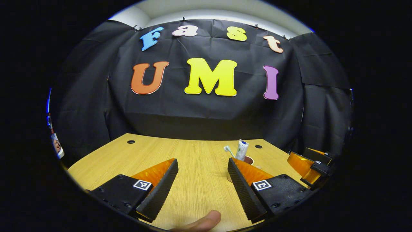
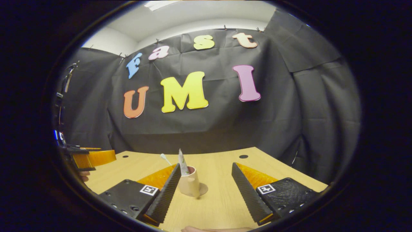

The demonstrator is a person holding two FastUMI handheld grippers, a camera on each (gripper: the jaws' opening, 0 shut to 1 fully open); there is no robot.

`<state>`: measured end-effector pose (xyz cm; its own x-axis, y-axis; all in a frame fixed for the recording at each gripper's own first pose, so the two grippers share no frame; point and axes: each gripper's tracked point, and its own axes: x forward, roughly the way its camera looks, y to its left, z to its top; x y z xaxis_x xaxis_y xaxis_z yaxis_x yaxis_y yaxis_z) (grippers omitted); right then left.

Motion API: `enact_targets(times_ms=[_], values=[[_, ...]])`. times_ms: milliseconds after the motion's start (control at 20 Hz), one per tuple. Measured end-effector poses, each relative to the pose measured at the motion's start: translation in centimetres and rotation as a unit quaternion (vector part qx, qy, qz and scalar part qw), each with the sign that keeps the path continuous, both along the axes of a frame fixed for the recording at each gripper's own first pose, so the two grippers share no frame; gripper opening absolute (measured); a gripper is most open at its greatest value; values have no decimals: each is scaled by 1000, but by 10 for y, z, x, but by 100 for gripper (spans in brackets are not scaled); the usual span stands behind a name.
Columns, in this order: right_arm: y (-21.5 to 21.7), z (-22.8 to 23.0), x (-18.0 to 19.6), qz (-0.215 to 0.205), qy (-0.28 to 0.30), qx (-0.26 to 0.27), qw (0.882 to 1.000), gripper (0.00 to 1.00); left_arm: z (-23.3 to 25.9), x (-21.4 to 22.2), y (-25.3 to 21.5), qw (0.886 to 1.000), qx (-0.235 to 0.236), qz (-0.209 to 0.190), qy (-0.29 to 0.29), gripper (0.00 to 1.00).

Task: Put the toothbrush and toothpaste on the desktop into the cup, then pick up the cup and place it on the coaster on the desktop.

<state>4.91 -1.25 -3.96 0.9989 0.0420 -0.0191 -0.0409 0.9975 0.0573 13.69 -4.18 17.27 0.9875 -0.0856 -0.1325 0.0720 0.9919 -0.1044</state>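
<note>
A beige cup (image 2: 190,185) stands upright on the wooden desktop (image 2: 219,199) with a toothpaste tube (image 2: 183,164) and a toothbrush (image 2: 165,158) sticking out of it. It rests on a round brown coaster (image 2: 202,189), whose edge peeks out to its right. My right gripper (image 2: 206,166) is open, with the cup just beyond its left fingertip and nothing between the fingers. My left gripper (image 1: 202,162) is open and empty too. In the left gripper view the cup (image 1: 248,159), the toothpaste (image 1: 242,149) and the toothbrush head (image 1: 228,149) show behind the right finger.
The desktop (image 1: 199,180) has small round cable holes near its back corners (image 1: 131,141). Black cloth walls close off the back and sides. The right gripper (image 1: 310,167) sits at the desk's right edge, and the left gripper (image 2: 87,159) at the left edge. A thumb (image 1: 202,222) shows at the bottom.
</note>
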Motion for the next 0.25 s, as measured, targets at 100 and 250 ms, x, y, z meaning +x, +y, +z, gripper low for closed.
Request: enact_targets(times_ms=[100, 250], values=[[11, -8, -2, 8, 6, -5, 1000, 95, -1, 3, 7, 1000, 8, 11, -4, 98], [19, -34, 1, 10, 33, -6, 999, 95, -1, 2, 6, 1000, 23, 16, -5, 98]])
